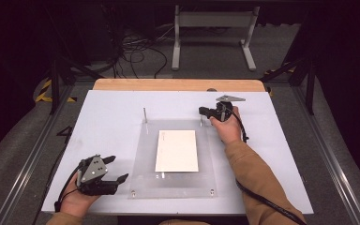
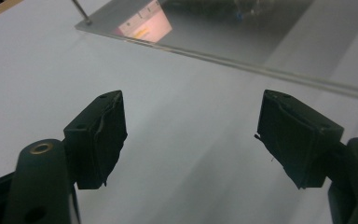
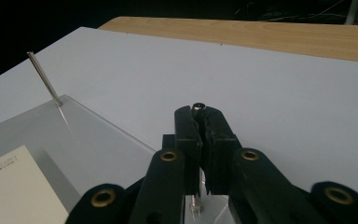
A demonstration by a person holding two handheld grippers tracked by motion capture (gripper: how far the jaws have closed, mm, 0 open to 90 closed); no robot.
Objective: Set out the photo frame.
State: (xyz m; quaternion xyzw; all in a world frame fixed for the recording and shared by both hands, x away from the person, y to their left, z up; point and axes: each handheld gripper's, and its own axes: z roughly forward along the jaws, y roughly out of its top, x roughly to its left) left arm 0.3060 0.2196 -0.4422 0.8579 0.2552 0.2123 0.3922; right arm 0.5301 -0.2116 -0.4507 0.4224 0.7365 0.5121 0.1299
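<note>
White tabletop point(image 1: 112, 117): right gripper point(image 1: 202, 111) clamped on thin upright metal pin point(image 3: 198, 108) at clear acrylic plate point(image 1: 145, 159) far corner; left gripper point(image 1: 117, 168) open, empty, beside near-left edge.

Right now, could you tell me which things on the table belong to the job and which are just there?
In the job:
- clear plate
- paper card on it
- far right pin, clamped by the right gripper
- far left pin
- left gripper, open, holding nothing

Just there:
- white board
- wooden table edge
- metal stand on the floor

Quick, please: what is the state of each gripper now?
Left gripper: open, holding nothing.
Right gripper: shut on the upright metal pin.
</note>
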